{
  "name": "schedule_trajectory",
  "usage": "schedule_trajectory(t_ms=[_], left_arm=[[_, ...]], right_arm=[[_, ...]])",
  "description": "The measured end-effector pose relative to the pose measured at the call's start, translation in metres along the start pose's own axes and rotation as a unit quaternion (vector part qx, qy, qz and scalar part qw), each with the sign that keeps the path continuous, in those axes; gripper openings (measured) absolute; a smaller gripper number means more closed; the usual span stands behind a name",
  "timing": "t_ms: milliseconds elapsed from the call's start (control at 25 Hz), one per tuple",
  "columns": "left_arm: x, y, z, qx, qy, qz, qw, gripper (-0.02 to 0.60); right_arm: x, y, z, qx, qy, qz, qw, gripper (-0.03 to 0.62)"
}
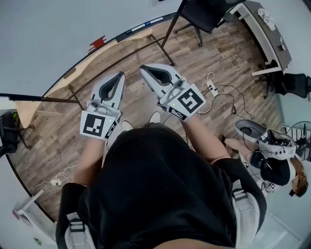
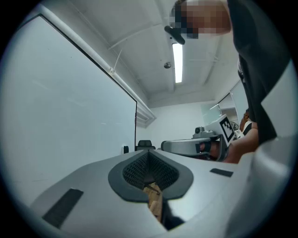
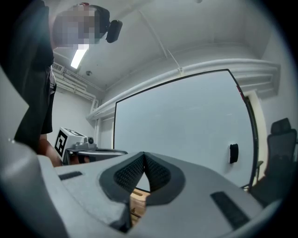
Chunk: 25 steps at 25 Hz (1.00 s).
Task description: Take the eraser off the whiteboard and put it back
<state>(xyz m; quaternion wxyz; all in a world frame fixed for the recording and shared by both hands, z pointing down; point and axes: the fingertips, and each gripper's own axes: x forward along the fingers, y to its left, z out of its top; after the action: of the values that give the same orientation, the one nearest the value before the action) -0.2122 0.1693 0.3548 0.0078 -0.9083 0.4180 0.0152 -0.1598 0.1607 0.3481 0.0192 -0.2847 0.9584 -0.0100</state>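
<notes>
The black eraser (image 3: 233,153) sticks to the whiteboard (image 3: 186,125) near its right edge, well ahead of me and to the right in the right gripper view. In the left gripper view the eraser (image 2: 125,149) is a small dark lump at the board's far end. My left gripper (image 1: 118,75) and right gripper (image 1: 144,69) are held side by side at chest height, level and pointing toward the board. Both are shut with nothing between the jaws. The left gripper's (image 2: 149,152) tips meet, and so do the right gripper's (image 3: 143,154).
A light wooden bench (image 1: 97,54) on a black metal frame runs along the foot of the whiteboard (image 1: 48,29). A black office chair (image 1: 204,14) stands at the board's right end. Cables (image 1: 218,90) lie on the wood floor. A seated person (image 1: 272,160) is at the right.
</notes>
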Motion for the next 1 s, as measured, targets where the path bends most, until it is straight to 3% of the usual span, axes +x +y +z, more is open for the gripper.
schedule_trajectory(t_ms=[400, 1000], left_arm=[[0.032, -0.025, -0.002, 0.003, 0.0, -0.013, 0.9999, -0.005], [0.124, -0.088, 0.004, 0.016, 0.001, -0.026, 0.9995, -0.005]], right_arm=[[-0.033, -0.032, -0.002, 0.014, -0.009, -0.022, 1.0, 0.002], [-0.102, -0.121, 0.006, 0.019, -0.024, -0.037, 0.999, 0.002]])
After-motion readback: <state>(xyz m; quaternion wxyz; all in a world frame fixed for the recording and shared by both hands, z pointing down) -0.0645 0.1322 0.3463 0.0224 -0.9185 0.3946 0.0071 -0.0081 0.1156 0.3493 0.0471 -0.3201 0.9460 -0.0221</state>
